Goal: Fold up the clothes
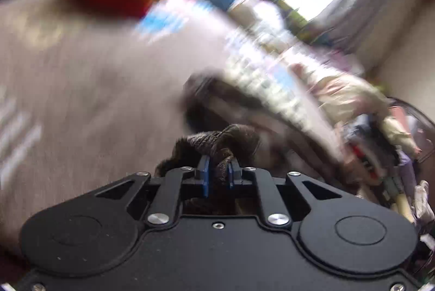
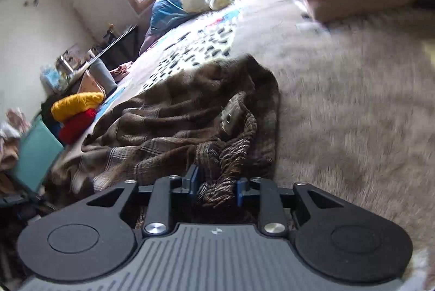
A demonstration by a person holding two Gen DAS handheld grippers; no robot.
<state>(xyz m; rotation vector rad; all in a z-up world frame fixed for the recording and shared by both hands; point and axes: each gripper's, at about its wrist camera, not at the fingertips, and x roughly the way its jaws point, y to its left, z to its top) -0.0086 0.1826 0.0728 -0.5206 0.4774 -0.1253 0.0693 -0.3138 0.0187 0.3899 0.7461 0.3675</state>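
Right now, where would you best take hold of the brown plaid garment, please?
Probably at its ribbed waistband, where both claws already pinch: left claw, right claw. Come from the near edge; that band is thick and bunched, the rest lies loose.

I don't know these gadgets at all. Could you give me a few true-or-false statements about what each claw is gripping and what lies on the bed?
1. The left gripper pinches a brown plaid woven garment. True.
2. The right gripper hangs open and empty. False: garment fabric sits bunched between its blue pads.
3. The garment lies on a grey fuzzy blanket. True.
4. The yellow and red folded knitwear is on top of the garment. False: it sits apart, beyond its far edge.
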